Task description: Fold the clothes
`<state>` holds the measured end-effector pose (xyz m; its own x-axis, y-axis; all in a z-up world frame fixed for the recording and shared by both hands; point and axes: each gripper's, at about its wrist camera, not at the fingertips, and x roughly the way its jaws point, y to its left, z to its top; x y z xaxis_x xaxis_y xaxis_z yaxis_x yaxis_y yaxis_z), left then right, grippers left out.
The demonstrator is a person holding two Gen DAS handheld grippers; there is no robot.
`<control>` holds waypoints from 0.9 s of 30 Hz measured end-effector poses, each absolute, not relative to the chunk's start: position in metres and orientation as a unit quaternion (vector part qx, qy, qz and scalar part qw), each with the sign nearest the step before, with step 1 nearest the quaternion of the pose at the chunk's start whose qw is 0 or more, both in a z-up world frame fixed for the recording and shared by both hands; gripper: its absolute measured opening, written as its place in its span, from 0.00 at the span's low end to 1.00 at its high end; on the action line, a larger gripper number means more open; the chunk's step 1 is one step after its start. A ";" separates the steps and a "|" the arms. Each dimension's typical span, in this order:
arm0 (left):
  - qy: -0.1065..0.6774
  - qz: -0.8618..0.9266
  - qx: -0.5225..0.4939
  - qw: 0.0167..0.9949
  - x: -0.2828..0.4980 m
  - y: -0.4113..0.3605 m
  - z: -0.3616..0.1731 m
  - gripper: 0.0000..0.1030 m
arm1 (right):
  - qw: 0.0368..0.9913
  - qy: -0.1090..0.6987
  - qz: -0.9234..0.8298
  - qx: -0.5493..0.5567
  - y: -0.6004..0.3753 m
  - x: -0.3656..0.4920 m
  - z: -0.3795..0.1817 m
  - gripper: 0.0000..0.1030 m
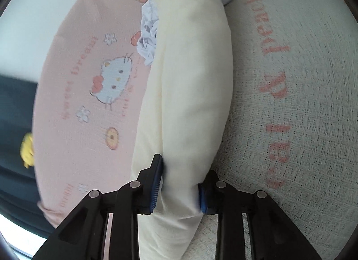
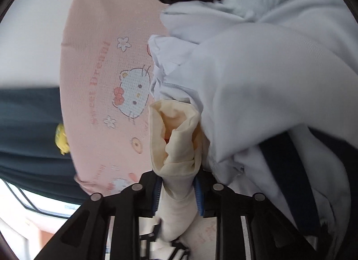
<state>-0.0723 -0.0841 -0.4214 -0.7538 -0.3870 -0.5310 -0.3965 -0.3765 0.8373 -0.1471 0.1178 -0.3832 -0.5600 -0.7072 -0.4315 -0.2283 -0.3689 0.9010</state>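
A cream-coloured garment [image 1: 188, 85] stretches away from my left gripper [image 1: 181, 189], which is shut on its near end, blue pads pressed on both sides. In the right wrist view my right gripper [image 2: 177, 195] is shut on the other bunched end of the cream garment [image 2: 174, 139], whose open hem faces the camera. A pile of white clothes [image 2: 257, 76] lies right beside it; a bit of the pile also shows in the left wrist view [image 1: 148, 34].
A pink cat-print bedsheet [image 1: 89, 81] lies on the left, and shows in the right view [image 2: 100, 81]. A white woven cover with pink letters [image 1: 290, 114] lies on the right. A dark blue cloth with a yellow patch [image 1: 15, 125] is at far left.
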 end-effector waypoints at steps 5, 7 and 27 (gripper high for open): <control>0.548 0.763 -0.342 -0.004 -0.077 -0.076 -0.415 0.33 | 0.176 -0.537 -0.698 0.440 0.112 -0.156 -0.379 0.52; 0.555 0.763 -0.332 -0.003 -0.079 -0.071 -0.413 0.45 | 0.180 -0.521 -0.699 0.456 0.105 -0.169 -0.378 0.53; 0.501 0.771 -0.391 0.044 -0.116 -0.073 -0.409 0.24 | 0.249 -0.439 -0.764 0.402 0.064 -0.179 -0.310 0.22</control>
